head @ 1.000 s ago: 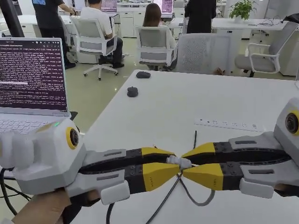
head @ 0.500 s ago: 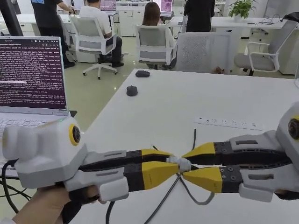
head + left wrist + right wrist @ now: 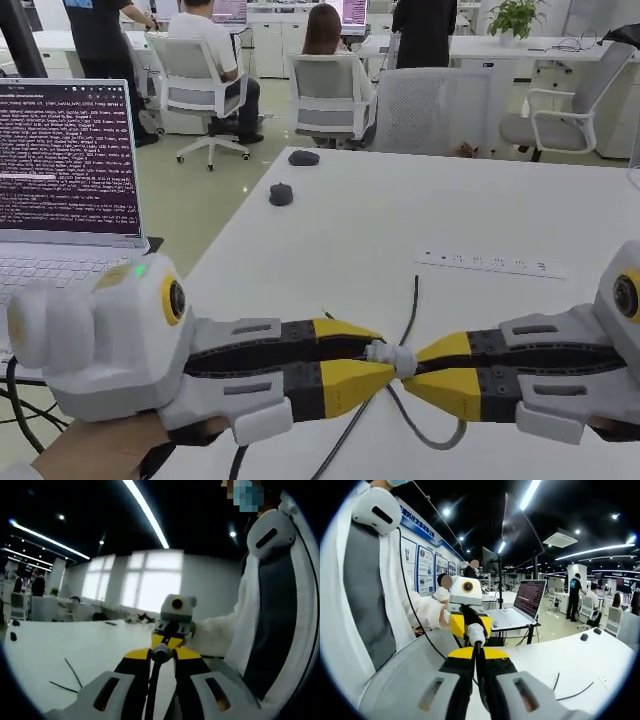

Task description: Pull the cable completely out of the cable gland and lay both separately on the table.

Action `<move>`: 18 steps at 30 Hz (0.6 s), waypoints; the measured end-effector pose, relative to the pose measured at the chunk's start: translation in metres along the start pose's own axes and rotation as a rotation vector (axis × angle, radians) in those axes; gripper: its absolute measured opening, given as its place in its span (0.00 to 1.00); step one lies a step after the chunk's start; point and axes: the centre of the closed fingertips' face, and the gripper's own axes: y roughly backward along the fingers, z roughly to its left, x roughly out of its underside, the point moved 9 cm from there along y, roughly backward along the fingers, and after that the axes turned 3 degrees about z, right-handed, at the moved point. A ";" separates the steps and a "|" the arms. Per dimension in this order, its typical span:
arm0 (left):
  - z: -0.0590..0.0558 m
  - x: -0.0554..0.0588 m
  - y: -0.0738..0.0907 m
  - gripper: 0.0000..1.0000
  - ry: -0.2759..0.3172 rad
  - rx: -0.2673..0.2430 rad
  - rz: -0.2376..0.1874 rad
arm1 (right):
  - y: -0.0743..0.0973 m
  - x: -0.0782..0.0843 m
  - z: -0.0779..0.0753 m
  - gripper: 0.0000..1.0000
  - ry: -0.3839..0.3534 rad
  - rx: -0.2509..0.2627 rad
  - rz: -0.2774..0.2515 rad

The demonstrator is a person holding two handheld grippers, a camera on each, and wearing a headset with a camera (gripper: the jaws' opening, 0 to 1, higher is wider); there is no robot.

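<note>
At lower centre, left gripper (image 3: 380,354) with jaws clamped on white cable gland (image 3: 392,354), right gripper (image 3: 414,364) facing it tip to tip, jaws closed on black cable (image 3: 408,305), both held above white table (image 3: 480,200), laptop (image 3: 65,160) at upper left, screen text too small to read.

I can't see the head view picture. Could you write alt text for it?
The left gripper and right gripper meet tip to tip above a white table, jaws shut on a small white cable gland with a dark cable trailing away. An open laptop sits to the left.
</note>
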 end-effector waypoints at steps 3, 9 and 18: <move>-0.003 0.004 -0.006 0.29 0.015 0.017 -0.011 | -0.001 -0.001 0.002 0.03 0.014 -0.006 0.000; 0.003 0.007 -0.007 0.17 0.039 0.006 -0.041 | -0.003 -0.002 0.004 0.03 0.020 -0.016 0.007; 0.004 0.009 -0.006 0.16 0.077 0.003 -0.023 | -0.004 0.003 0.003 0.03 0.024 -0.014 0.028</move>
